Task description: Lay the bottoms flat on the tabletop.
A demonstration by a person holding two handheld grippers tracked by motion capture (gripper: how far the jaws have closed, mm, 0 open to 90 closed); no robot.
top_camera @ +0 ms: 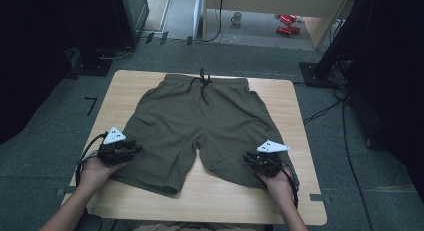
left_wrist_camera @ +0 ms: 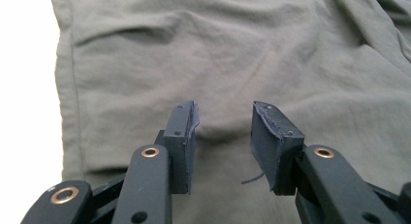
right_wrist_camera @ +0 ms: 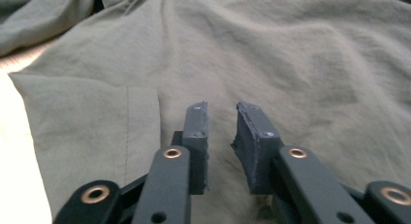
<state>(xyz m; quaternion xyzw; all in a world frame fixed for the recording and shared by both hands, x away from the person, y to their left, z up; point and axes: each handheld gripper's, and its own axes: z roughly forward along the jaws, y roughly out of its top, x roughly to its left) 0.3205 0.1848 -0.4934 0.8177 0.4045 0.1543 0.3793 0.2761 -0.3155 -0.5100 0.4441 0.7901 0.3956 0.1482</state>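
Observation:
Olive green shorts [top_camera: 200, 116] lie flat on the wooden table [top_camera: 220, 196], with the waistband and black drawstring [top_camera: 204, 86] at the far side and the leg hems toward me. My left gripper [top_camera: 134, 150] rests at the outer edge of the left leg. In the left gripper view it [left_wrist_camera: 224, 124] is open over the fabric [left_wrist_camera: 218, 54], with nothing between its fingers. My right gripper [top_camera: 249, 159] sits on the right leg near its hem. In the right gripper view it [right_wrist_camera: 222, 120] stands open with a narrower gap above the cloth [right_wrist_camera: 271, 54].
Bare wood shows along the table's front edge and on both sides of the shorts. Grey carpet surrounds the table. Cables [top_camera: 345, 121] run on the floor at the right, dark stands flank both sides, and a mug [top_camera: 236, 18] and red cans [top_camera: 287, 23] lie far behind.

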